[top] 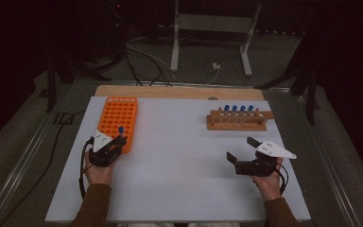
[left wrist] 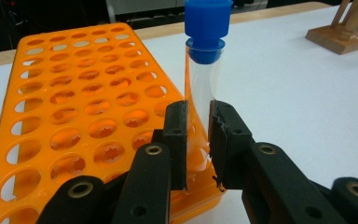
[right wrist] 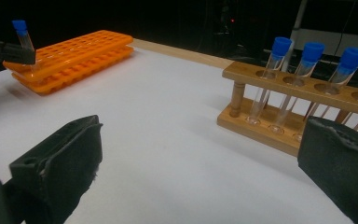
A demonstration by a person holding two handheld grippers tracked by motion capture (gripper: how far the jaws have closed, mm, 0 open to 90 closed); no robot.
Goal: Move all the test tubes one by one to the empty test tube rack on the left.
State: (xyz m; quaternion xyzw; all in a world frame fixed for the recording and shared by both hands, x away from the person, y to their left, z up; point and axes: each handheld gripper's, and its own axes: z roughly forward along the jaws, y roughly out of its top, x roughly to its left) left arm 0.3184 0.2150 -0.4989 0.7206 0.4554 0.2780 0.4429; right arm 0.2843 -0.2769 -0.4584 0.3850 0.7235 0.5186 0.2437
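Standing at the person's side of the white surface [top: 179, 161], I saw the left hand-held gripper [top: 118, 140] clamped on a clear test tube [left wrist: 199, 100] with a blue cap [left wrist: 208, 25]. The tube stood upright between the two black jaws, pinched low on its body, right at the near corner of the orange rack [top: 118, 121] (whether its tip sat in a hole or just beside the rack's edge, I could not tell). That rack lay flat at about ten o'clock on the surface, its many round holes open to the ceiling.

The right hand-held gripper [top: 242, 149] hovered at about four o'clock, jaws spread wide and holding nothing. In the right gripper view its two dark jaws framed the scene, one at each bottom corner, with bare surface between them.

A wooden rack [top: 237, 120] stood at about one o'clock, well apart from the orange one, carrying a row of capped tubes [right wrist: 307, 77] that leaned slightly in their holes. Beyond the far edge a light wooden strip [top: 179, 91] showed under the white sheet.
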